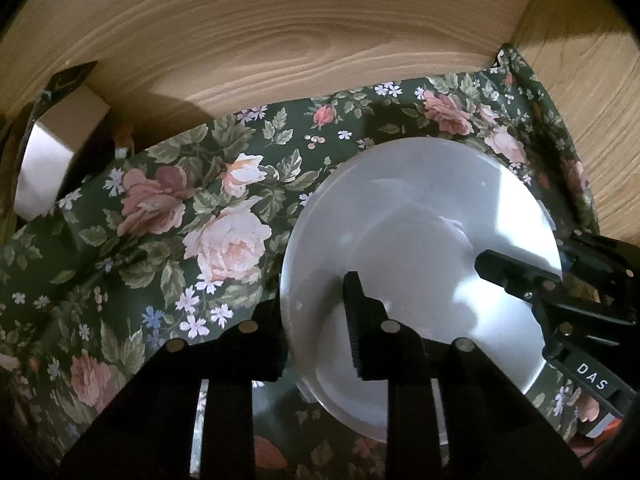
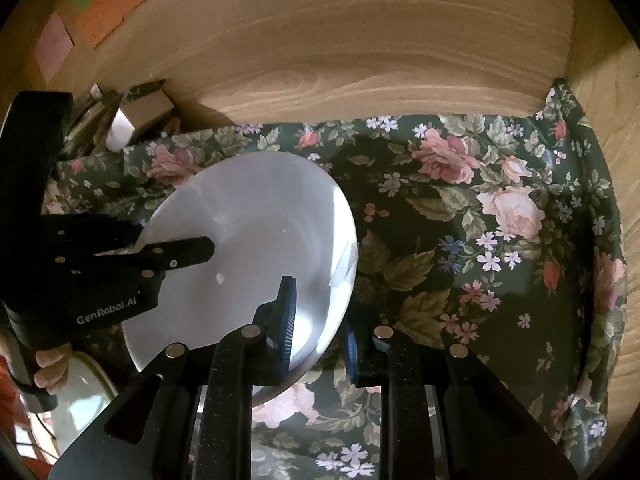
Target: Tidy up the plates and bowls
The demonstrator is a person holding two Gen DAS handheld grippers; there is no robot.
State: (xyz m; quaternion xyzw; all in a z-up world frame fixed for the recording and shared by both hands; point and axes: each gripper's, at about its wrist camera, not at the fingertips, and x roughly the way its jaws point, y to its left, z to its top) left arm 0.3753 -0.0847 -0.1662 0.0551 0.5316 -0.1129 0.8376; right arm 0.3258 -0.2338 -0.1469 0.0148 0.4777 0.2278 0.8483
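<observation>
So far only one white plate [image 1: 420,240] is in play, both the left gripper [image 1: 316,320] and right gripper [image 2: 320,320] clamped tight on opposite rims above the floral cloth [image 1: 160,208], its placing, and any bowls, evidently left to do.

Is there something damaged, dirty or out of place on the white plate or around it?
The white plate shows no crack or chip. One oddity: a pale, tape-like strip sits on its rim, possibly a label. A few tiny specks mark its face. The floral cloth beneath lies wrinkled and bunched against the wooden wall.

Plate [image 1: 416,240] on cloth [image 1: 160,220]
</observation>
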